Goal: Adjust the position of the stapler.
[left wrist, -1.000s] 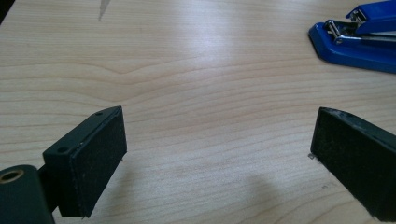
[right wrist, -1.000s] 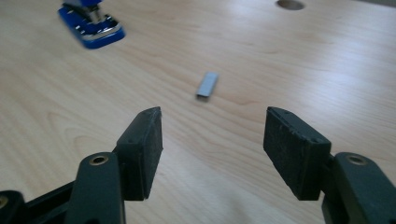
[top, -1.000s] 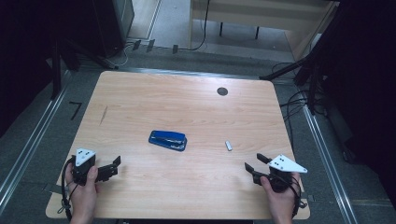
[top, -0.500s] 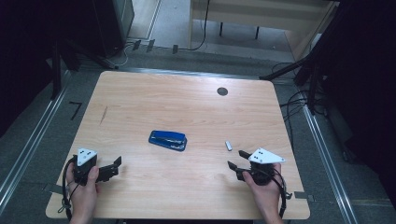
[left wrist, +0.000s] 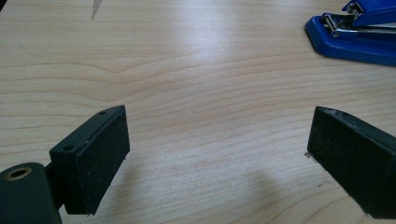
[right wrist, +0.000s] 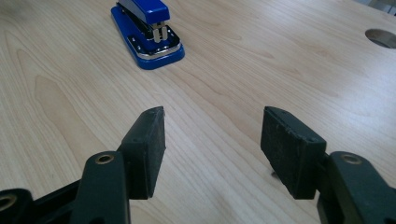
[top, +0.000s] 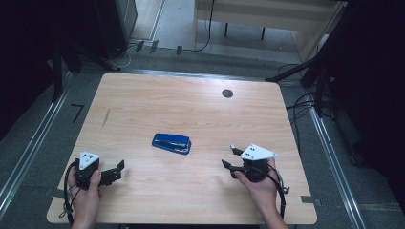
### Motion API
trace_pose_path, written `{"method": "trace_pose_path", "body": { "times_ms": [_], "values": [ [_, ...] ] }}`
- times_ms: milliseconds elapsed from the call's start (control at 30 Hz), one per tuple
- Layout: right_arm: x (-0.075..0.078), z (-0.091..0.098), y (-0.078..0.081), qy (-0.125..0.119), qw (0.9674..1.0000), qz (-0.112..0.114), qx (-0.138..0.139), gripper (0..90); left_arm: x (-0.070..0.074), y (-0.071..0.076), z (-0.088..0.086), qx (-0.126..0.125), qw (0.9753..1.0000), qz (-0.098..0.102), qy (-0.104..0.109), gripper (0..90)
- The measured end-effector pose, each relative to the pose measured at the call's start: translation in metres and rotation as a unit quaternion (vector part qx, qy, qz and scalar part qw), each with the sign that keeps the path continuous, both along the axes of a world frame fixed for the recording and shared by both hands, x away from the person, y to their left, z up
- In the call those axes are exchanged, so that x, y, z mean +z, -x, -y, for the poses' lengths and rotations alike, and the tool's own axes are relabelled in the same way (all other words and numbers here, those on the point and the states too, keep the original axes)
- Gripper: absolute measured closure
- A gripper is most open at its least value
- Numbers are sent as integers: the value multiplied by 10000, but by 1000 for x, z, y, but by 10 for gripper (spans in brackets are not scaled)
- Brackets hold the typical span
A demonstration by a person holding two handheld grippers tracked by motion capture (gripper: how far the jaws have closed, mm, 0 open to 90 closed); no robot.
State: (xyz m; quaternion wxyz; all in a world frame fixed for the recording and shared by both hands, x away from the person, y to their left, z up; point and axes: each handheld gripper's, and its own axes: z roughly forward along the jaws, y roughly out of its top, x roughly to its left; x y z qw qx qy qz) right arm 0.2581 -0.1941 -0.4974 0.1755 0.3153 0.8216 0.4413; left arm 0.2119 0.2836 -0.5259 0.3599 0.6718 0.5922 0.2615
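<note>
A blue stapler [top: 172, 142] lies flat near the middle of the wooden table [top: 191, 109]. In the left gripper view the stapler [left wrist: 357, 28] sits at the top right, well beyond the jaws. In the right gripper view the stapler [right wrist: 147, 30] is ahead and to the left. My left gripper [top: 117, 171] rests near the front left edge, open, with bare wood between its pads [left wrist: 217, 154]. My right gripper [top: 230, 157] is to the right of the stapler, pointing toward it, open and holding nothing [right wrist: 215, 149]. A small grey piece [top: 233, 148] lies by its far finger.
A round cable hole [top: 227, 93] is in the table's far right part and shows at the top right of the right gripper view [right wrist: 380, 37]. A short scratch [top: 106, 118] marks the left side. Cables and metal rails run along the floor around the table.
My right gripper has moved left across the table, from the front right corner toward the stapler and the small grey piece. The left gripper and the stapler have stayed put.
</note>
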Motion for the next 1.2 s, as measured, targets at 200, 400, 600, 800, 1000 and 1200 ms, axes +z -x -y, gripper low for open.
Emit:
{"method": "trace_pose_path", "body": {
  "times_ms": [200,400,600,800,1000,1200],
  "values": [
    [-2,-11,-4,39,9999,11,159,445,0,0,0,15,10000,-6,-2,61],
    [-2,-22,-10,61,9997,-25,252,463,0,0,0,24,10000,-15,-6,61],
    [0,-28,-17,-3,9995,-129,284,467,0,0,1,29,10000,-12,-31,61],
    [0,-34,-25,83,9994,-216,266,486,0,0,1,27,10000,-4,-33,61],
    [4,-40,-31,164,9995,-150,214,498,0,0,1,37,10000,5,-35,61],
    [6,-47,-37,161,9994,-171,243,504,0,0,1,37,10000,4,-30,61]
  ]
}}
